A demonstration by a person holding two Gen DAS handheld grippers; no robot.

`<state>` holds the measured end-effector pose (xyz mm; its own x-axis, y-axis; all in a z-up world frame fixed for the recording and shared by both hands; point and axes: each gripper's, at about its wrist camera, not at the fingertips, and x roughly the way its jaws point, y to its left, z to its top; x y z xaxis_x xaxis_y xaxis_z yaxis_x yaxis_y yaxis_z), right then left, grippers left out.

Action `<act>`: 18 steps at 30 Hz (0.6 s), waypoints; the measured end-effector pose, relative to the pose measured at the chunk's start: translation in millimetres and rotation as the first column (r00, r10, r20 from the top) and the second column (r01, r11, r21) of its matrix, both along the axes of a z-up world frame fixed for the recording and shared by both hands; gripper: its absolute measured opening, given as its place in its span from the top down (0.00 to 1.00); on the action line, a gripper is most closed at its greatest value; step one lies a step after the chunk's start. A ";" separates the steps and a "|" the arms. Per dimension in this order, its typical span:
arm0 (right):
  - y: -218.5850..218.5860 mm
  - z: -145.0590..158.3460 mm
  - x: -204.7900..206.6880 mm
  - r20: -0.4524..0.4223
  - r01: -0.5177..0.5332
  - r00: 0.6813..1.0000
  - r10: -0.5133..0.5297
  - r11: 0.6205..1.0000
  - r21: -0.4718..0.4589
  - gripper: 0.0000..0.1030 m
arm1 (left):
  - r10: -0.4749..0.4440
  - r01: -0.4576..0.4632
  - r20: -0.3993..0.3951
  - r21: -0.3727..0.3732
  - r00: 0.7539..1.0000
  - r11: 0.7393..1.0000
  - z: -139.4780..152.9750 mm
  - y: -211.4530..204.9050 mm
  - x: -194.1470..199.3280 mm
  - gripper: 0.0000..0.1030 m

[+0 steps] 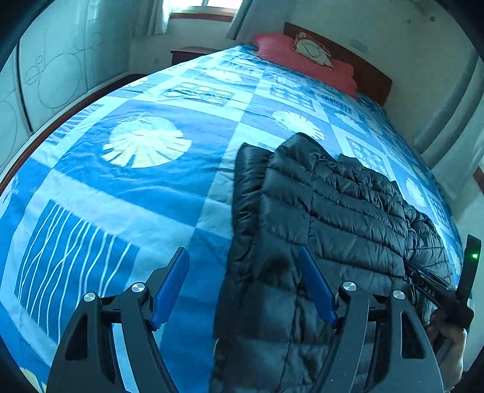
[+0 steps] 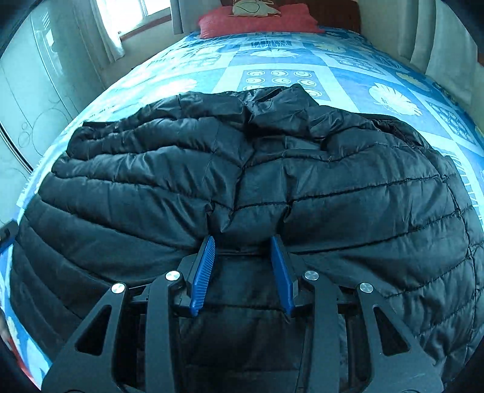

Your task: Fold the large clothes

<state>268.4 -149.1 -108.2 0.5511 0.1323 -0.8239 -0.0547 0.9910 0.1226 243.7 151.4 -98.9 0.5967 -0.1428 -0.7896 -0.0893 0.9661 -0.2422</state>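
Note:
A black quilted puffer jacket (image 1: 332, 211) lies on the blue patterned bed cover (image 1: 136, 196), partly folded over itself. My left gripper (image 1: 243, 257) is open above the jacket's left edge; its blue pads (image 1: 171, 284) hold nothing. In the right wrist view the jacket (image 2: 242, 169) fills the middle. My right gripper (image 2: 243, 241) sits low against the jacket's near edge with jaws partly open and a bulge of fabric between the blue pads (image 2: 204, 272); whether they pinch it is unclear. The right gripper also shows in the left wrist view (image 1: 438, 290), at the jacket's right side.
A red pillow (image 1: 302, 57) with a patterned cushion (image 1: 313, 51) lies at the wooden headboard (image 1: 372, 75). A pale wardrobe (image 1: 54, 75) stands left of the bed. A curtained window (image 2: 127, 21) and nightstand (image 1: 187, 53) are at the far left. The bed's left wooden edge (image 1: 60, 118) is close.

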 end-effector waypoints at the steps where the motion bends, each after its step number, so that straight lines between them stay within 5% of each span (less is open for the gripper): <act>1: -0.7 -1.1 -0.5 0.002 -0.001 1.000 0.001 1.000 0.002 0.62 | -0.017 0.017 -0.005 0.002 1.000 1.000 -1.0 -3.6 5.0 0.29; 14: 5.2 -5.1 -4.1 0.034 -0.001 0.999 0.001 1.000 -0.023 0.62 | -0.133 0.121 -0.152 -0.085 0.979 0.989 -45.9 -13.7 56.7 0.23; 18: 6.5 -5.8 -6.2 0.042 0.002 0.999 -0.001 1.000 -0.023 0.62 | -0.186 0.163 -0.139 -0.156 0.973 0.974 -50.7 -15.3 57.4 0.47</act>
